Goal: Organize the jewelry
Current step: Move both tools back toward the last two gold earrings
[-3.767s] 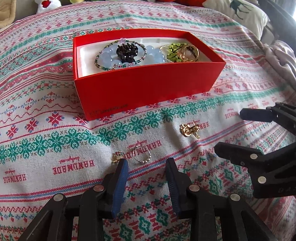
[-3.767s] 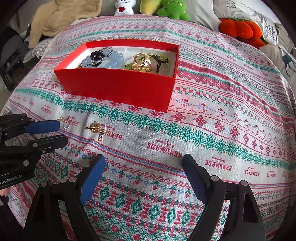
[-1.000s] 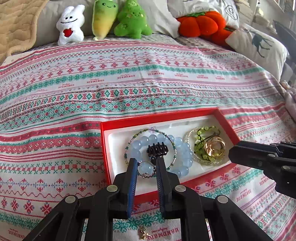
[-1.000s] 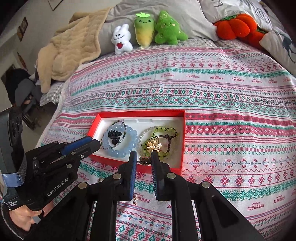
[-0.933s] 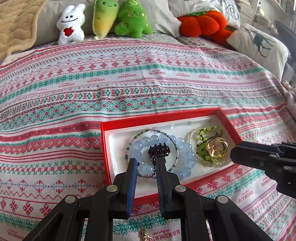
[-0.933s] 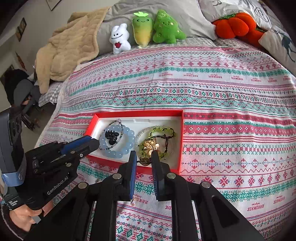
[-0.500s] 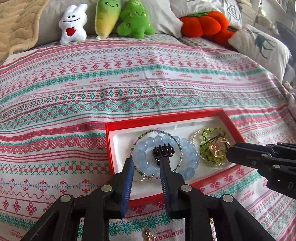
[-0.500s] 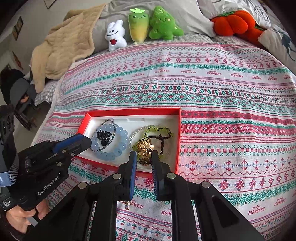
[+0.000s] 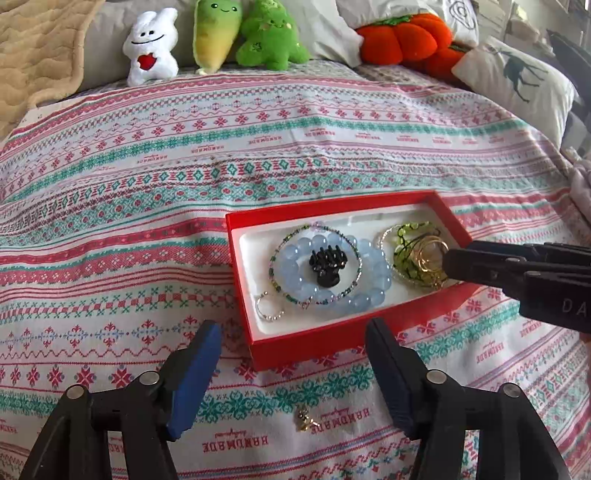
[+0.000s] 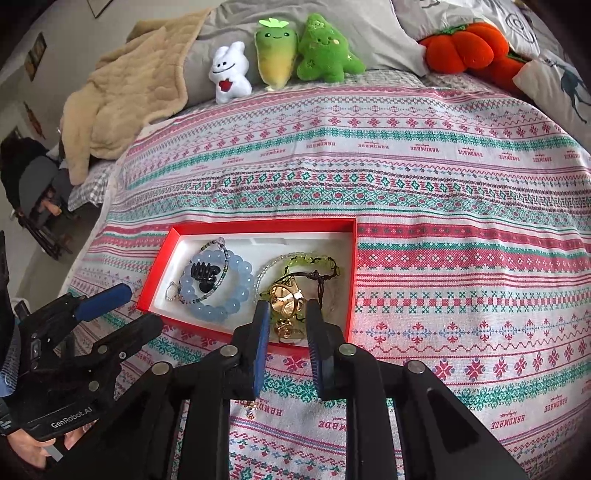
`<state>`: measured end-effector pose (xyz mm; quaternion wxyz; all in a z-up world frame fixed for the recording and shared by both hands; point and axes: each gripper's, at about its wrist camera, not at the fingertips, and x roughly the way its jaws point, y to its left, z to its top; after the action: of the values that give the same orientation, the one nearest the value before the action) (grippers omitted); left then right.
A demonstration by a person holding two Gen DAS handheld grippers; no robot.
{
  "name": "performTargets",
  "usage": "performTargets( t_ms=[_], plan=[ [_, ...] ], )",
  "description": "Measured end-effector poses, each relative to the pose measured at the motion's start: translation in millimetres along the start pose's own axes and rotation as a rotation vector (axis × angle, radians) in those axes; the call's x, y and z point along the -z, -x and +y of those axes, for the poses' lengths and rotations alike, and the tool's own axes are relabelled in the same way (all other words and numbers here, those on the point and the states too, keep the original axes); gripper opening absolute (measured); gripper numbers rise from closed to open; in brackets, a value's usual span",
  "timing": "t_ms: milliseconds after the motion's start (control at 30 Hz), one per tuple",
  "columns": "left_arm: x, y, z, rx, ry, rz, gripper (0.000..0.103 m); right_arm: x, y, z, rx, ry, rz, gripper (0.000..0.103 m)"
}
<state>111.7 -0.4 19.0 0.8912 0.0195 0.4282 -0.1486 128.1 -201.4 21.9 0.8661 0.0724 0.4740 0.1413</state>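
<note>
A red box (image 9: pixel 295 352) (image 10: pixel 155 280) with a white lining sits on the patterned bedspread. It holds a blue bead bracelet (image 9: pixel 373 295) (image 10: pixel 240 291), a black claw clip (image 9: pixel 328 264) (image 10: pixel 205 273), a green bracelet (image 9: pixel 404 254), gold rings (image 10: pixel 286 295) and a small silver hoop (image 9: pixel 269 306) at its near left corner. My left gripper (image 9: pixel 293 367) is open and empty just before the box. My right gripper (image 10: pixel 284 323) is partly open over the box's near right part, with a small gold earring (image 10: pixel 286 330) lying between its fingers. One small gold earring (image 9: pixel 304 422) (image 10: pixel 251 404) lies on the cloth.
Plush toys (image 9: pixel 210 33) (image 10: pixel 277 48), an orange pumpkin cushion (image 9: pixel 402 40), pillows and a beige blanket (image 10: pixel 125 88) line the far edge of the bed. The bed's left edge drops to a floor with a chair (image 10: pixel 33 199).
My left gripper has opened wide and dropped the silver hoop into the box, then pulled back. My right gripper has opened a little and let its gold earring into the box.
</note>
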Motion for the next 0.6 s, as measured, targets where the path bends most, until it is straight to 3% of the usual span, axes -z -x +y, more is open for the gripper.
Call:
performTargets(
  t_ms=[67,200,267,600],
  plan=[
    [5.4,1.9,1.9,-0.007,0.002,0.011,0.076,1.5,4.4,-2.4,-0.004,-0.007,-0.010,0.047],
    [17.5,2.7,6.3,-0.003,0.022,0.055,0.083,4.6,14.9,-4.0,0.002,-0.003,-0.022,0.052],
    [24.4,2.8,8.7,-0.005,0.028,0.075,0.085,7.6,19.8,-6.1,0.006,-0.002,-0.029,0.060],
    [58.2,-1.6,8.7,-0.049,-0.003,0.141,0.087,41.7,15.8,-10.8,0.072,0.036,0.053,0.069]
  ],
)
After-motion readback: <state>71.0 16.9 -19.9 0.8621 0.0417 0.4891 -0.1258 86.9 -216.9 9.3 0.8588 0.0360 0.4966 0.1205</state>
